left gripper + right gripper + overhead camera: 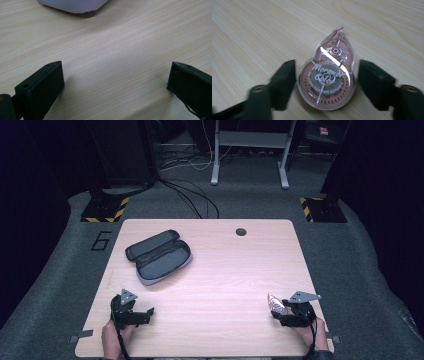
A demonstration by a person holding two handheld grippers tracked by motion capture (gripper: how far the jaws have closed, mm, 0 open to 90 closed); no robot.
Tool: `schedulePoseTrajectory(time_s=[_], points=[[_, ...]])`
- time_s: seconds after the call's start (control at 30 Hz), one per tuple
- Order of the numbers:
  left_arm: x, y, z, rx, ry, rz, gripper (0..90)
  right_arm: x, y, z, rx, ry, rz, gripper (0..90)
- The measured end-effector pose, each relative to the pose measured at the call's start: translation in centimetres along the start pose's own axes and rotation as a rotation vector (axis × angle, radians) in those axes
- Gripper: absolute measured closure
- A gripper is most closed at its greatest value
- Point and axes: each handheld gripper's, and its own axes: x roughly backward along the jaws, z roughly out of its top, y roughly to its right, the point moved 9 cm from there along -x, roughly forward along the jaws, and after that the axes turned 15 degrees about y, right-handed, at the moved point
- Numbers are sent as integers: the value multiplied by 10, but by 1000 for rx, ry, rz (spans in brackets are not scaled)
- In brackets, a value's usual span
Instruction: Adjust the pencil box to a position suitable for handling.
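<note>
A pink correction tape dispenser (pixel 329 77) in a clear shell lies flat on the wooden table (pixel 225 270) near its right front (pixel 276 304). My right gripper (pixel 327 63) is open, one jaw on each side of the dispenser with a small gap at both. In the high view it (pixel 278 309) points left. My left gripper (pixel 145 315) rests at the table's left front. It stands open (pixel 115 72) with bare wood between the jaws. An open dark pencil case (pixel 159 256) with a grey lining lies at the back left; its grey edge (pixel 72 4) is ahead of the left gripper.
A round cable hole (pixel 241 231) sits near the table's far edge. Beyond the table, cables (pixel 192 195) run over the grey floor toward a white desk frame (pixel 250 150). Black stands with yellow-striped bases (pixel 105 210) flank the far corners.
</note>
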Motion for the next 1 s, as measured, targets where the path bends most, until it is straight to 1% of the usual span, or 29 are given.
schedulePoseTrajectory(time_s=[0.03,0.07,0.1,0.13,0.17,0.2,0.23,0.27,0.37,0.4,0.43,0.47,0.53,0.6,0.63,0.67,0.7,0.73,0.8,0.83,0.9,0.93,0.97,1.0], points=[[0,0,0,-1,-1,-1,4,4,0,3,-4,19,-12,172],[0,0,0,-2,-2,-1,4,7,-1,3,-13,23,-21,148],[0,0,0,-2,-2,-1,4,9,-2,4,-17,31,-25,139],[0,0,0,-2,-2,-1,4,13,-2,5,-29,39,-44,122],[0,0,0,-1,-1,-1,4,16,-1,6,-33,52,-47,95],[0,0,0,-1,-1,-1,4,16,-1,6,-33,52,-47,95],[0,0,0,-1,-1,-1,4,25,0,3,-44,71,-76,53],[0,0,0,-2,-1,-1,4,30,1,1,-54,88,-89,45],[0,0,0,-2,-2,-1,4,44,10,-7,-99,115,-172,36],[0,0,0,-2,-2,-1,4,48,14,-11,-111,112,-198,32],[0,0,0,-2,-2,-1,4,48,14,-11,-111,112,-198,32],[0,0,0,-2,-2,-2,4,53,21,-18,-133,100,-247,38],[0,0,0,-2,-3,-3,4,56,26,-24,-156,91,-278,39],[0,0,0,-3,-3,-3,4,56,28,-27,-158,82,-287,42],[1,0,0,1,-17,-2,3,54,29,-31,-152,61,-293,44],[-1,0,1,10,7,10,3,52,30,-32,-154,55,-295,44],[-2,0,1,13,7,15,3,50,30,-33,-150,59,-294,44],[-1,0,1,14,1,17,3,49,30,-34,-146,35,-298,43],[-2,-1,1,11,-1,18,3,48,30,-33,-136,41,-300,47],[-2,-2,2,10,-26,12,5,47,30,-34,-137,31,-298,47],[-3,-6,5,37,-36,34,13,48,31,-34,-142,36,-307,59],[-3,-9,8,60,-24,35,13,48,31,-33,-154,52,-312,61],[-3,-12,13,85,0,33,13,49,32,-33,-147,54,-309,62],[-3,-12,13,85,0,33,13,49,32,-33,-147,54,-309,62]])
